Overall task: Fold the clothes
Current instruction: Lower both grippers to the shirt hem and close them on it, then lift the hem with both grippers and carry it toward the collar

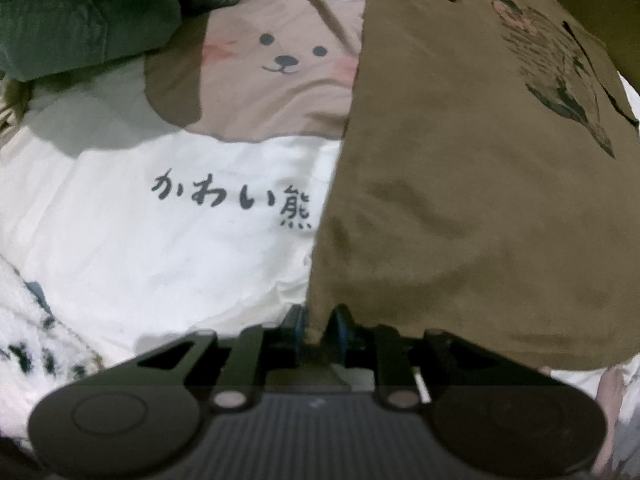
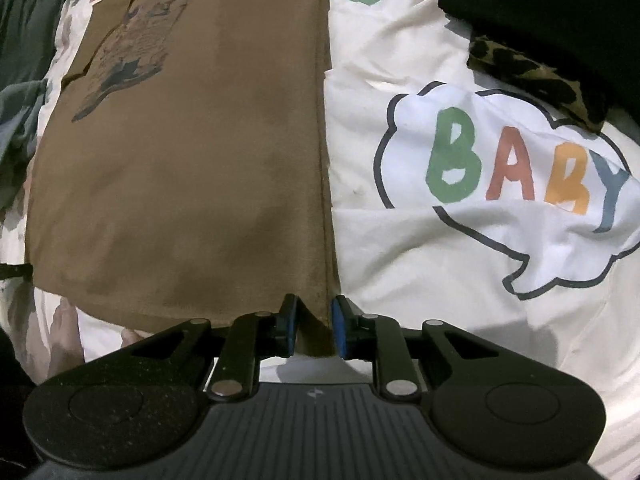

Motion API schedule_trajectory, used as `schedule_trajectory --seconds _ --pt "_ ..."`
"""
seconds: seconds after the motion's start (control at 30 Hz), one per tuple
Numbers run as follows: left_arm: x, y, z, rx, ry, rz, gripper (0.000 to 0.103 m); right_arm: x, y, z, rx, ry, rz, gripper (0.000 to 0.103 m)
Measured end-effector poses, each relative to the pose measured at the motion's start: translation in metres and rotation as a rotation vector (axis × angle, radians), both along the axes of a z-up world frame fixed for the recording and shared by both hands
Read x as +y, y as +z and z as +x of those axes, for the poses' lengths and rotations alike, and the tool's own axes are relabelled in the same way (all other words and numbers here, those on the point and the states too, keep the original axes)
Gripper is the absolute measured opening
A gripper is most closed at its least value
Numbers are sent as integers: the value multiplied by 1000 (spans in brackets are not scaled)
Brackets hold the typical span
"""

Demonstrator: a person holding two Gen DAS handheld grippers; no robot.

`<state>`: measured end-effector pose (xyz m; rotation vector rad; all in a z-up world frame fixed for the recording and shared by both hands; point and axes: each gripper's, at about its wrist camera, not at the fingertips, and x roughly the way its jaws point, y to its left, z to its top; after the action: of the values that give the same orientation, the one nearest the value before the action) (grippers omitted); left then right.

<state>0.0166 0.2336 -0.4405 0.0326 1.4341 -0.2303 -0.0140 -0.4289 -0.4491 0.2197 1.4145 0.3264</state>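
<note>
On the printed bedsheet (image 1: 160, 240), your left gripper (image 1: 318, 326) and right gripper (image 2: 314, 330) fingers each pinch the brown cotton T-shirt (image 1: 460, 180) hem corners; uneven lifting could skew the fold.

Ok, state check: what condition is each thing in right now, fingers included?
Brown shirt: laid flat on the bed, print side up, both near hem corners gripped.
Left gripper: fingers nearly closed on the shirt's hem corner.
Right gripper: fingers pinching the other hem corner.
Bedsheet: spread under the shirt, lightly wrinkled.
Green garment: bunched, unfolded.
Leopard-print cloth: crumpled at the edge.
</note>
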Motion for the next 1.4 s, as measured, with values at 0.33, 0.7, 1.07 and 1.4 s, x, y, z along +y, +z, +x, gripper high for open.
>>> schedule_trajectory --seconds 0.33,0.7,1.07,1.4 --pt "2 6 3 -9 -56 -25 7 2 11 3 -14 46 41 10" --pt "-1 3 10 13 -46 -52 24 -11 -4 8 51 -34 60 13" --pt "6 7 19 16 -26 -37 3 -7 -7 13 68 -46 41 3" --pt "14 38 7 -3 -9 -63 2 2 22 14 72 -25 -48 2"
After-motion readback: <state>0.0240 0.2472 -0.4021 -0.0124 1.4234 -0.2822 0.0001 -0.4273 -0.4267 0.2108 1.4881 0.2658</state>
